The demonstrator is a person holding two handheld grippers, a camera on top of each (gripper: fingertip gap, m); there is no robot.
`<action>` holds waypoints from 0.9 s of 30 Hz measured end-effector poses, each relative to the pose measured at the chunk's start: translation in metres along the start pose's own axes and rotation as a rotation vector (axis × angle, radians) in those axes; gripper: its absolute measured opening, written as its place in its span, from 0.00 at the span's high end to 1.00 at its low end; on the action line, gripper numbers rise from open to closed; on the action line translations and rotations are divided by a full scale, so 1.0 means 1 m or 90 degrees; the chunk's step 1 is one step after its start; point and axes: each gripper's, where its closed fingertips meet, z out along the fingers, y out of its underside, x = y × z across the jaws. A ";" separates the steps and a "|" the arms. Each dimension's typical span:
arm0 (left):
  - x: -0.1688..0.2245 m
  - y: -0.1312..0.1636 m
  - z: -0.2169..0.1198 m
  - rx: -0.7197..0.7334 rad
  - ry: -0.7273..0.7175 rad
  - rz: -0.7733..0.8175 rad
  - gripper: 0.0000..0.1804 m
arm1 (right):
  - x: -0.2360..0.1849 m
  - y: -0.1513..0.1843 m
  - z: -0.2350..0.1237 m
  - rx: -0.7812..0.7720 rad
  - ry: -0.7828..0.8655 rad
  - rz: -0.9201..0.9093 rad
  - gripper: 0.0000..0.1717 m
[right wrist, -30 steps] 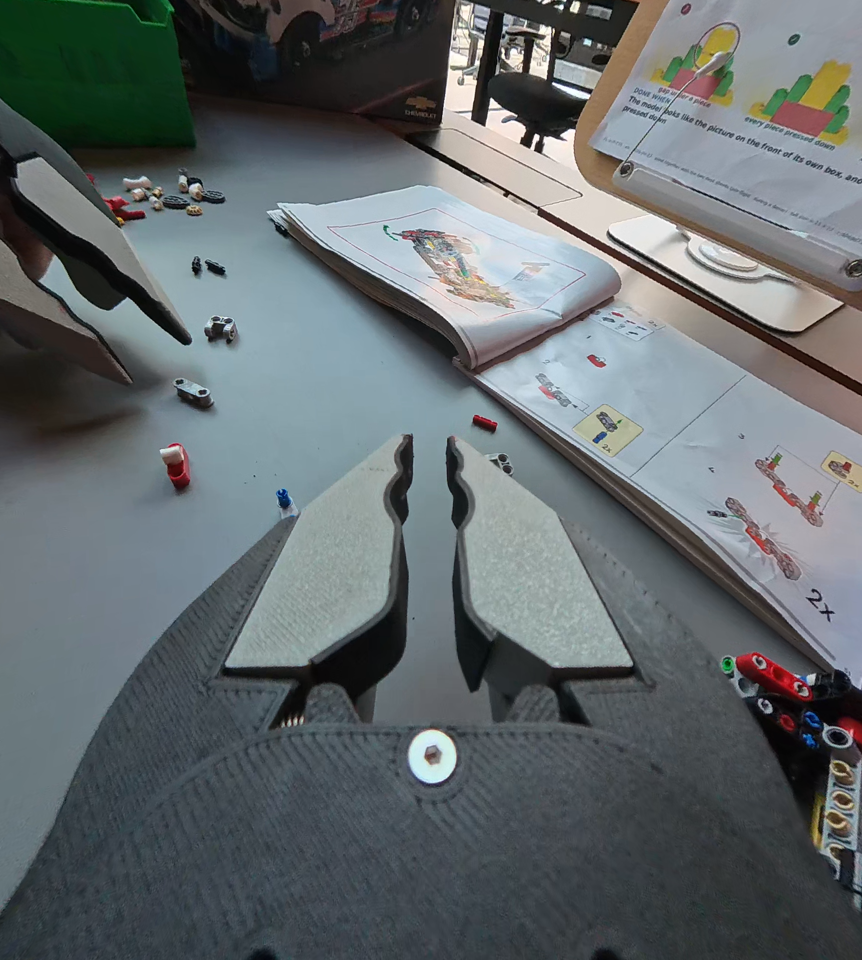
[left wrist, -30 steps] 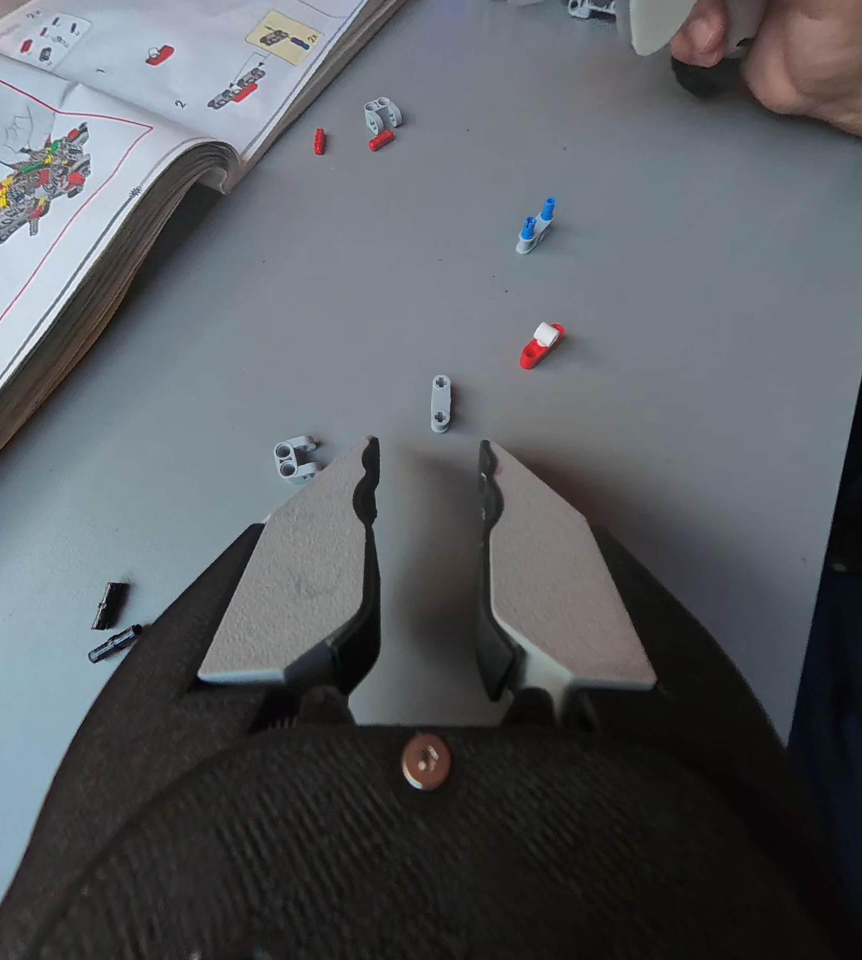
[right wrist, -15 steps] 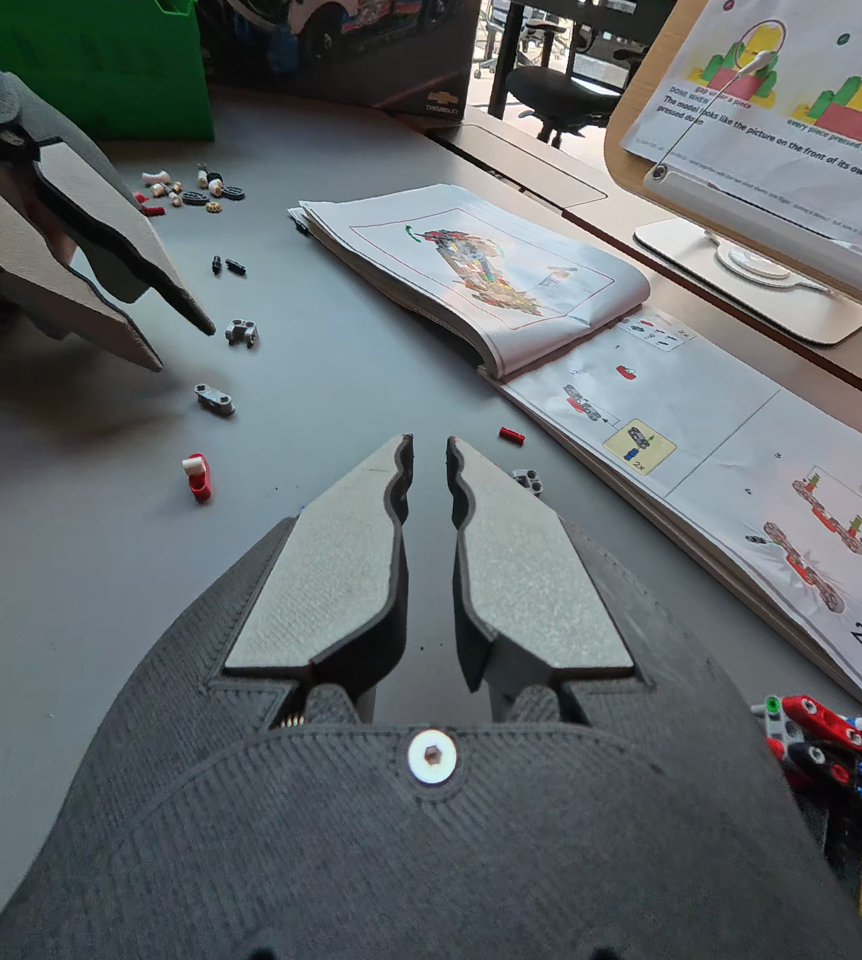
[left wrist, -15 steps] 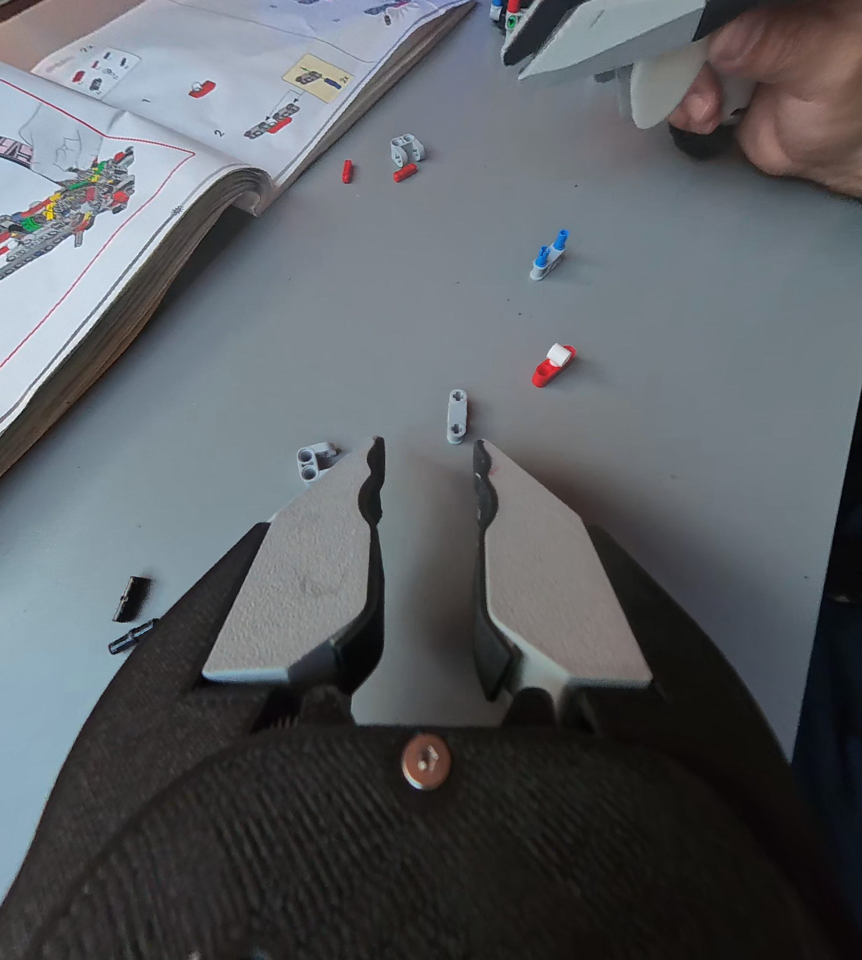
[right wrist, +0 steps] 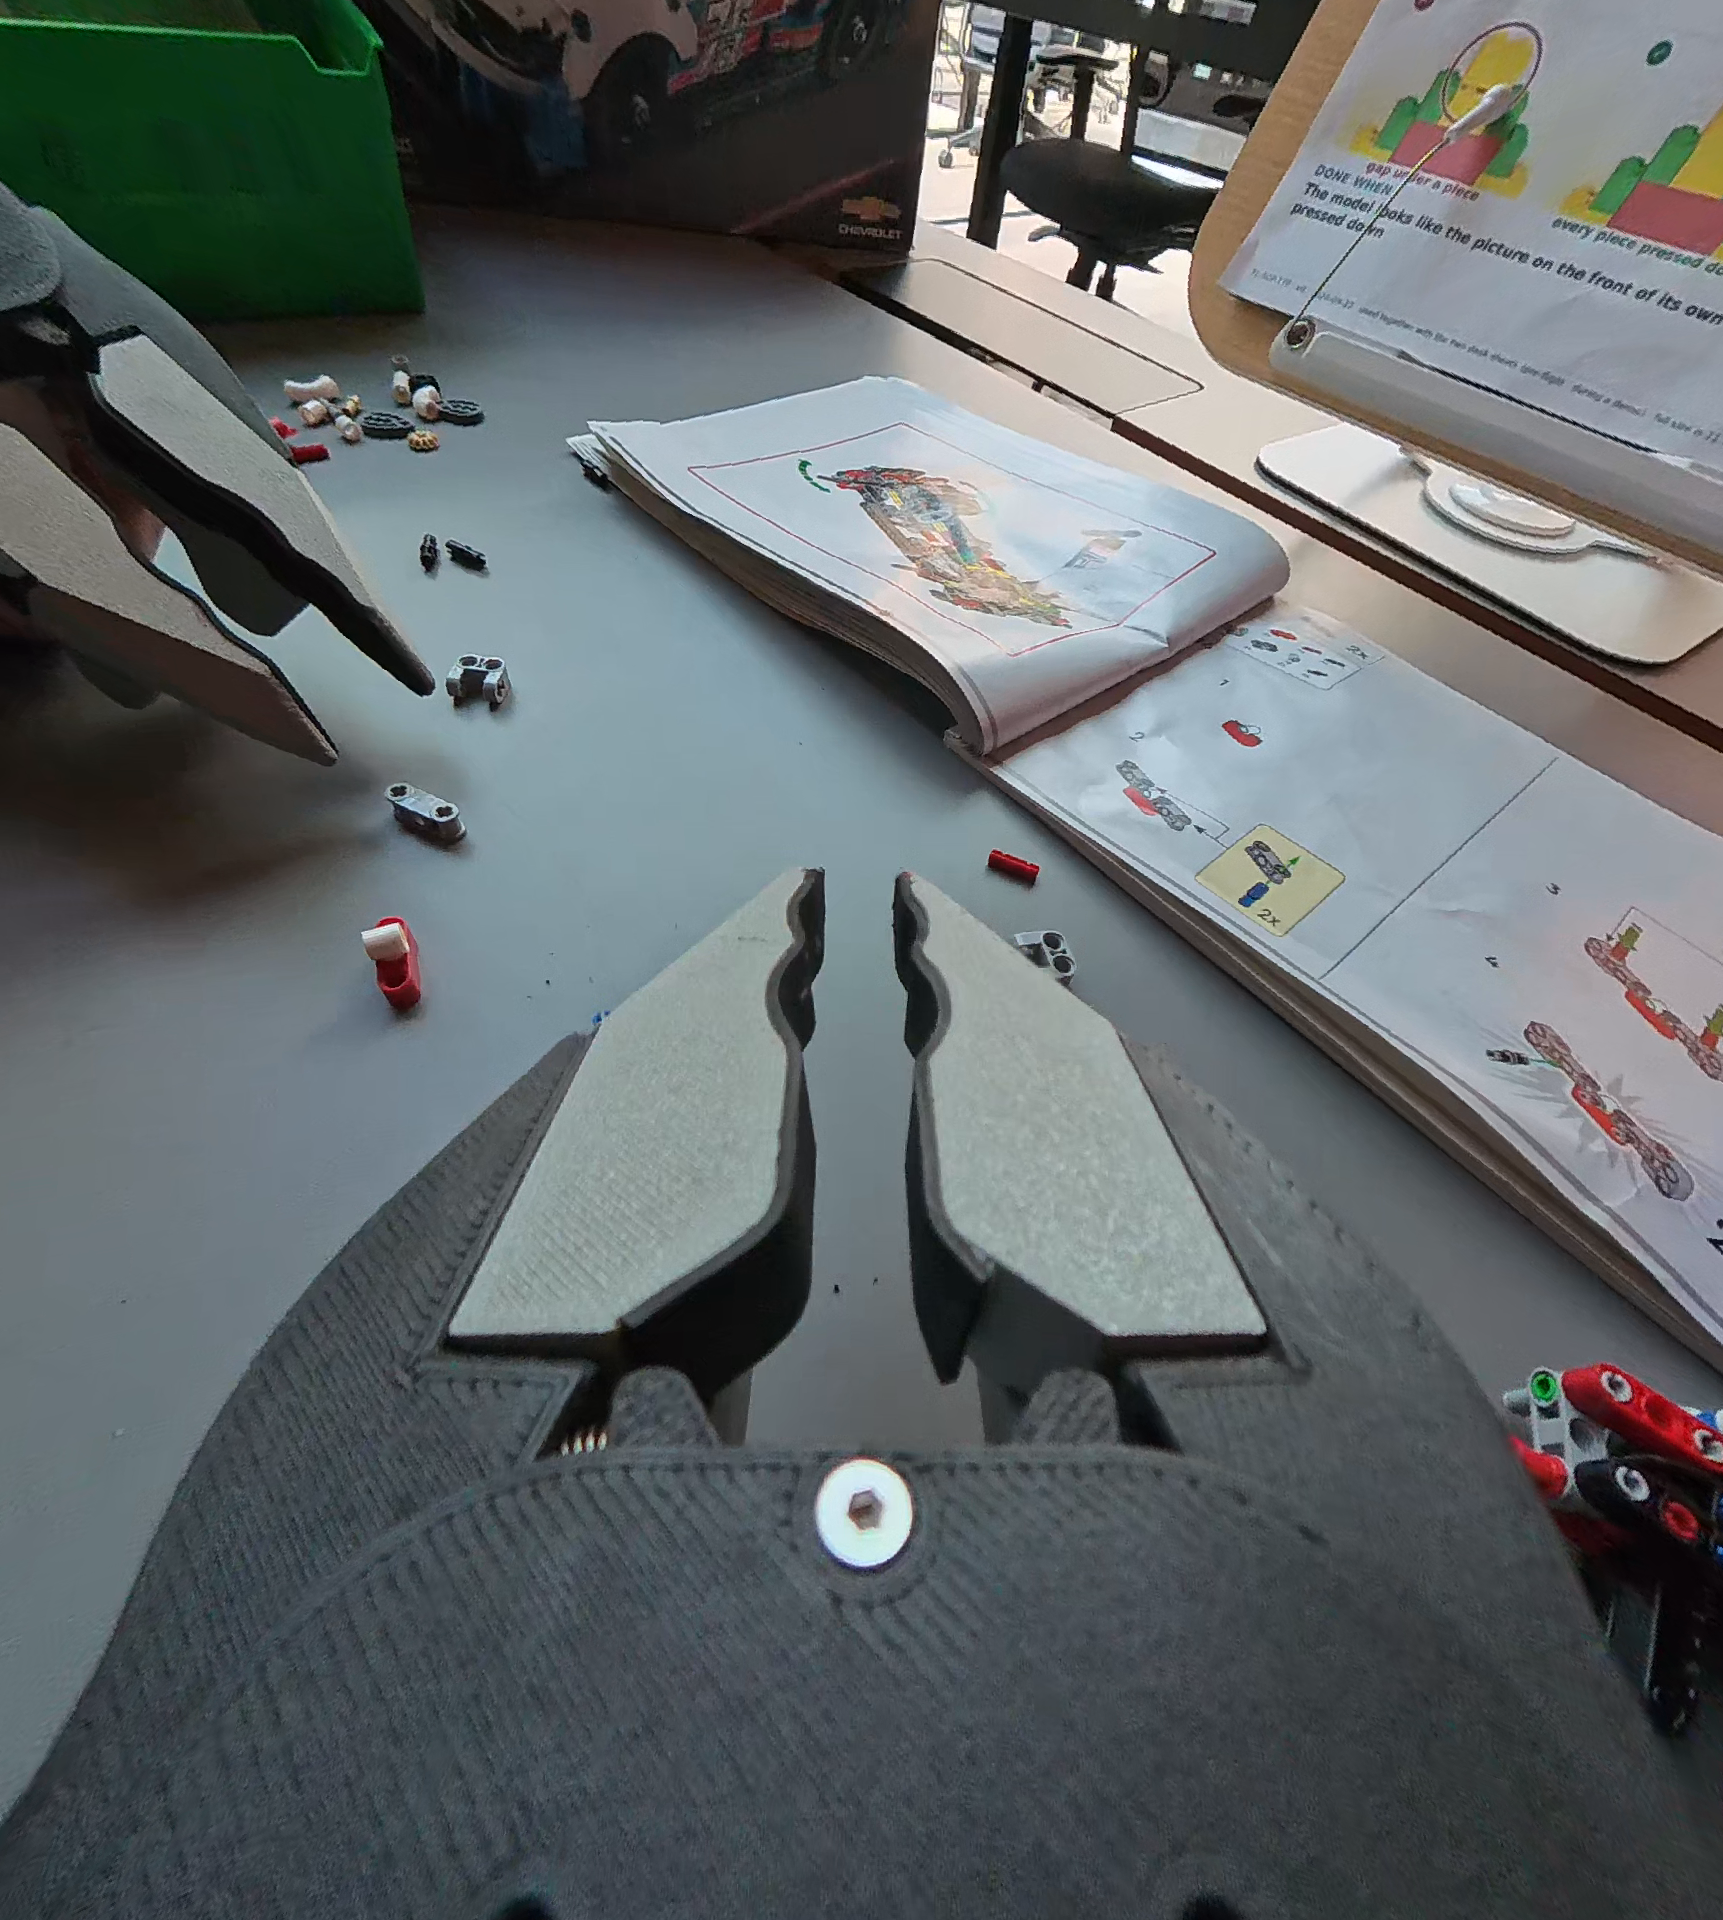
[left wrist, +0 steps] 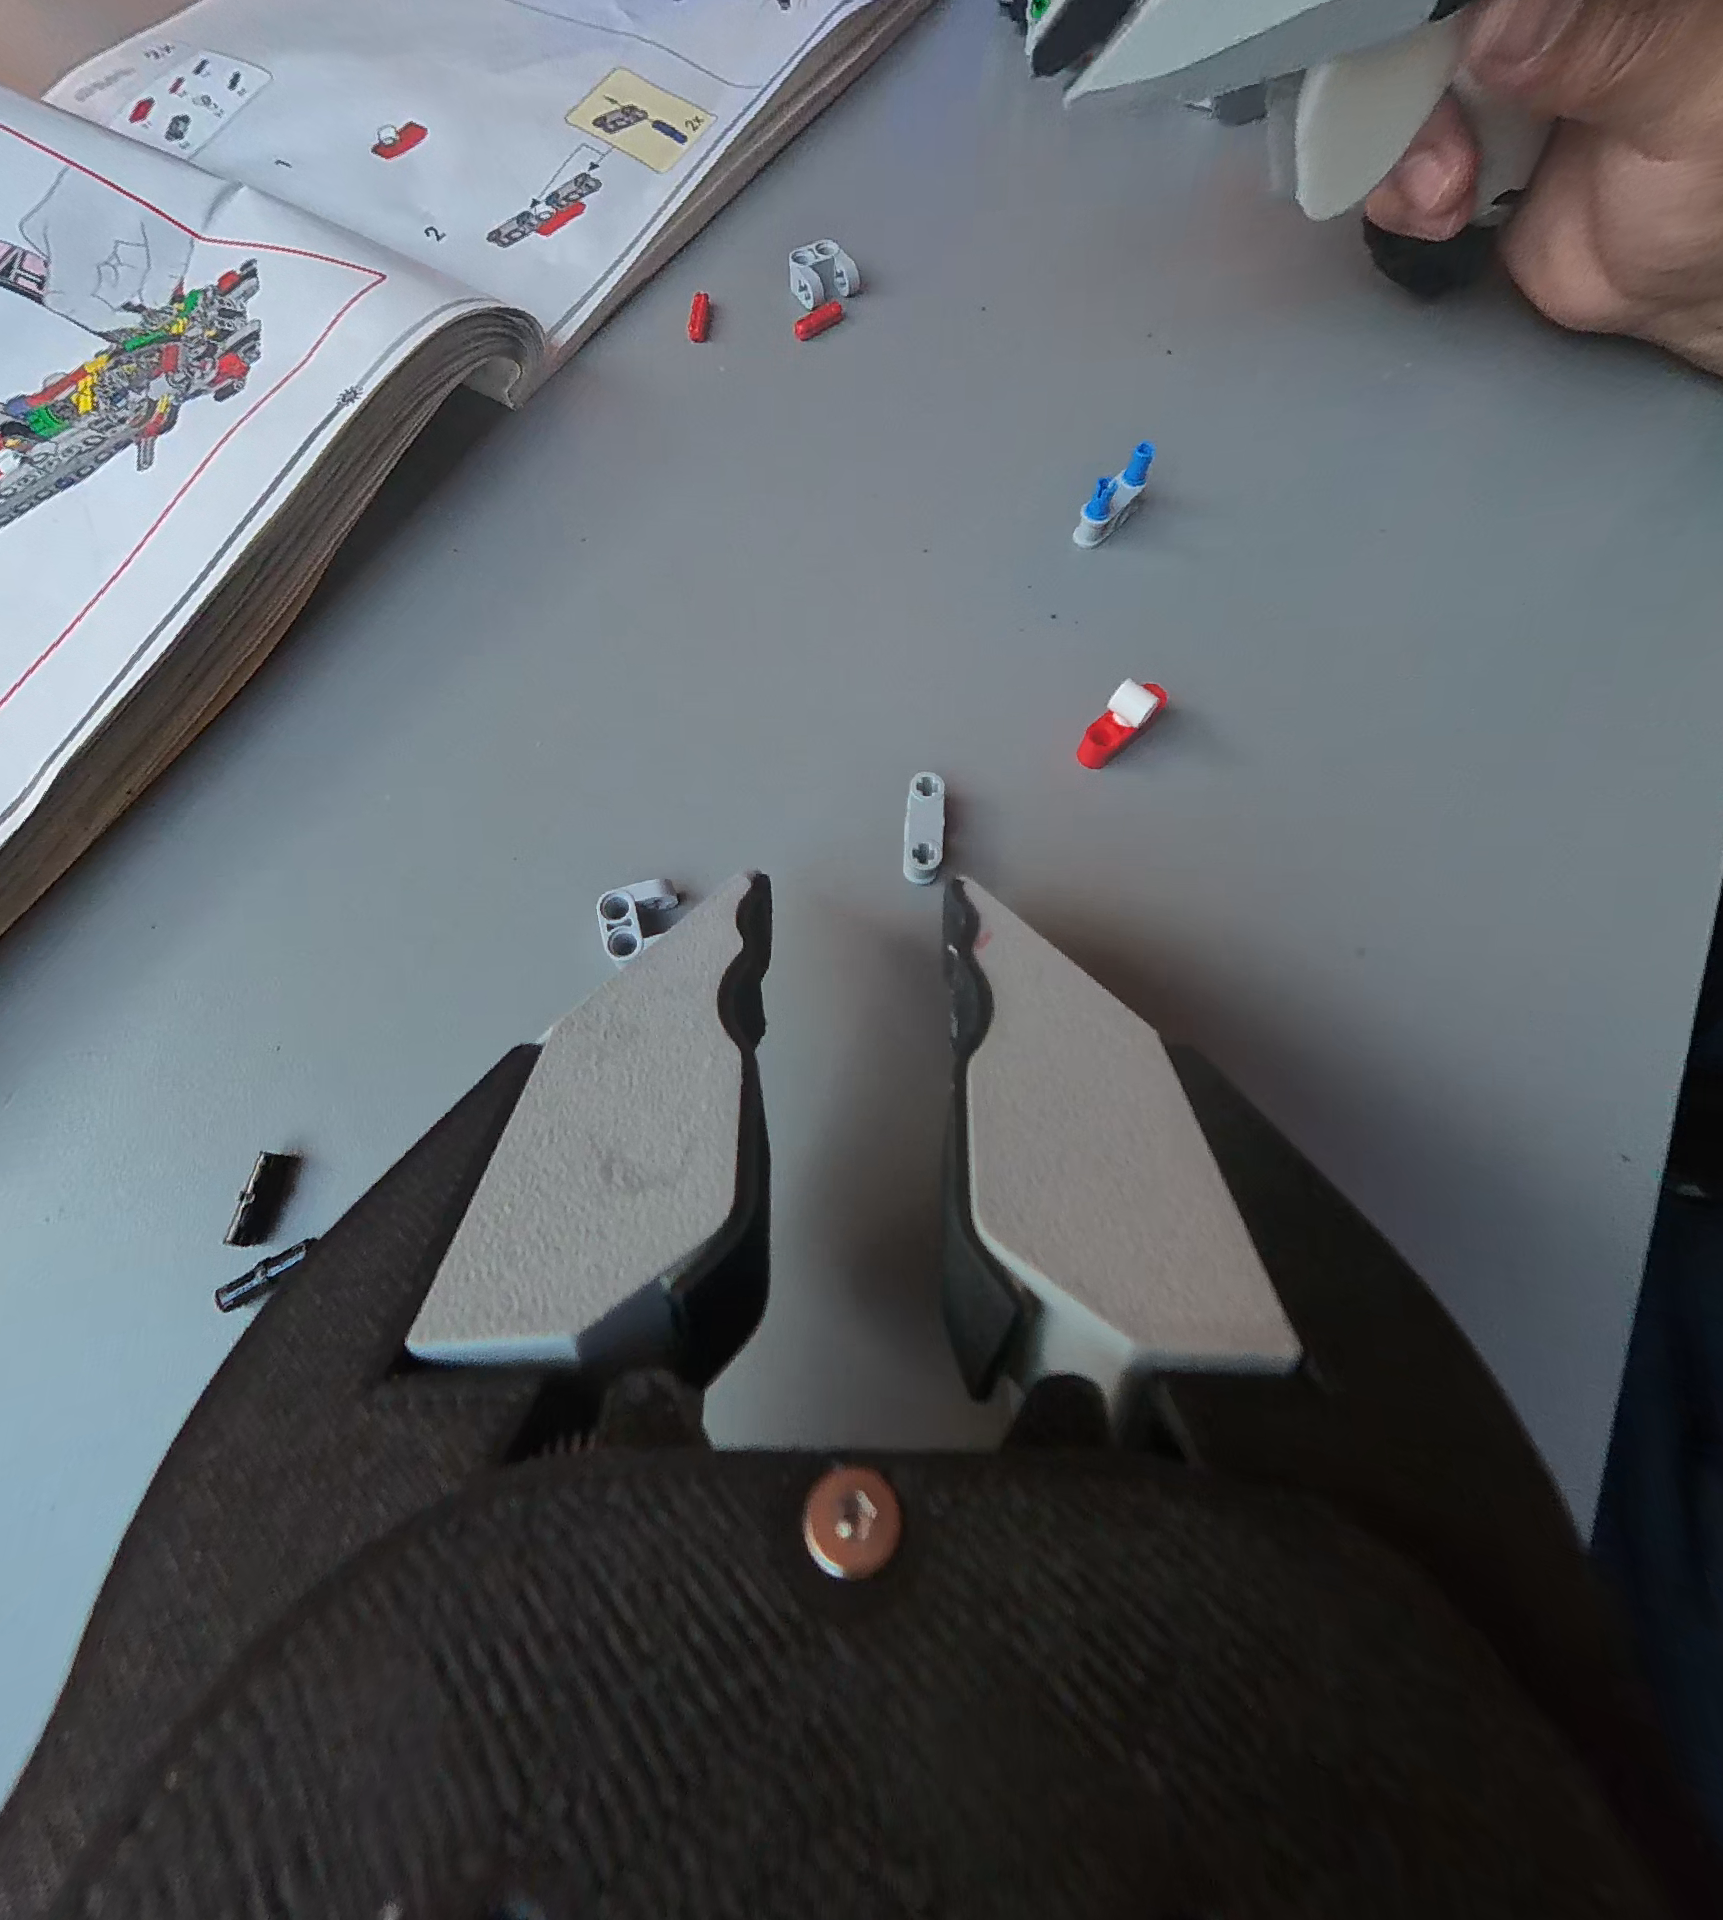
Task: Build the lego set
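My left gripper (left wrist: 852,894) is open and empty, low over the grey table (left wrist: 732,623). A flat grey two-hole piece (left wrist: 923,828) lies just beyond its right fingertip (left wrist: 956,904). A grey connector (left wrist: 628,916) lies beside its left fingertip. The right wrist view shows the left gripper (right wrist: 374,717) with both tips apart above these pieces (right wrist: 425,811). My right gripper (right wrist: 857,883) is open by a narrow gap with nothing between the pads. A red pin (right wrist: 1013,864) and a grey connector (right wrist: 1047,951) lie just to its right.
A red piece with a white bush (left wrist: 1120,719), a grey piece with blue pins (left wrist: 1113,497) and black pins (left wrist: 259,1195) lie loose. An open instruction booklet (right wrist: 940,540) spans the table. A green bin (right wrist: 161,156), a box (right wrist: 680,104), a sheet stand (right wrist: 1563,260) and a part-built model (right wrist: 1688,1538) surround it. The left gripper's tips are roughly 15 cm from the right gripper's. My right gripper is the nearer one to the red pin (right wrist: 1013,864): about 11 cm, against 20 cm. My left wrist view (left wrist: 686,334) looks at it from another angle.
My left gripper's fingers have closed a little, still on nothing, and it has shifted slightly over the loose pieces. My right gripper has drifted slightly; its gap is the same.
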 end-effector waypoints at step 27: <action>0.004 0.000 0.000 -0.002 0.012 0.010 0.84 | 0.012 0.027 0.013 -0.105 0.019 -0.007 0.94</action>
